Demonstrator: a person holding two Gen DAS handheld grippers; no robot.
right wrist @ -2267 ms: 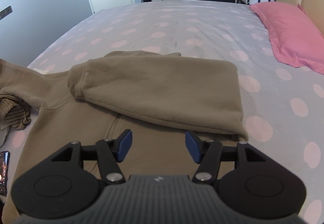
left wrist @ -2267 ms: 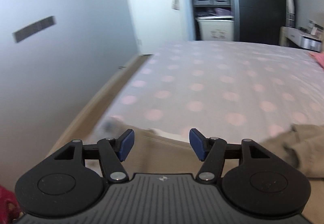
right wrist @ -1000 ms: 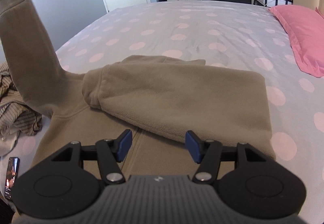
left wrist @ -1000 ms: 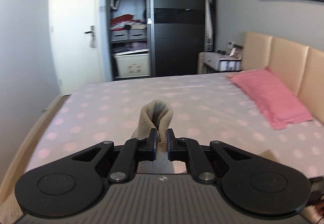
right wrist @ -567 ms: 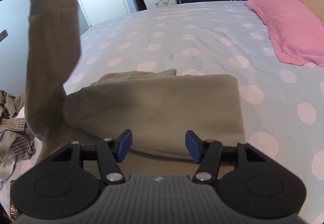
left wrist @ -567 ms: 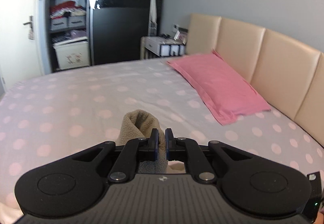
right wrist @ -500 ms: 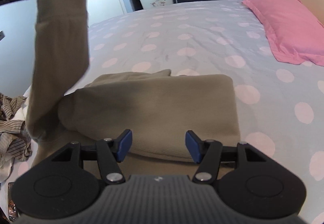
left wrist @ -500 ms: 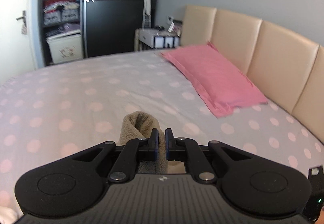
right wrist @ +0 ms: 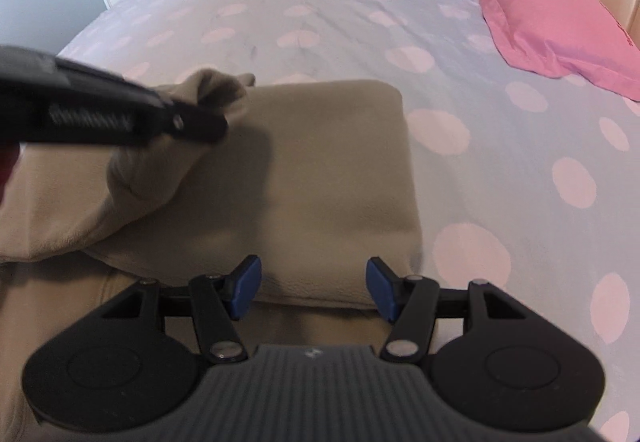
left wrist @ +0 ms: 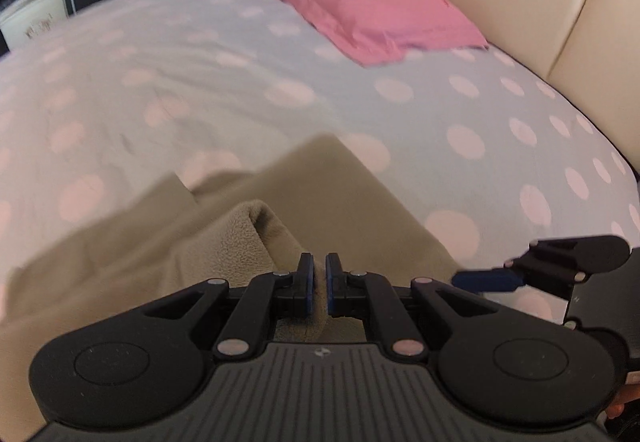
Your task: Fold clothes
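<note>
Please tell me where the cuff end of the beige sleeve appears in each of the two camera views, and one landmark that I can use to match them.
Left wrist view: the sleeve cuff is low in the centre, clamped in the shut left gripper.
Right wrist view: the cuff is at upper left, over the folded beige garment, at the tip of the left gripper.
Shared landmark: the pink pillow, at the upper right in both views.
</note>
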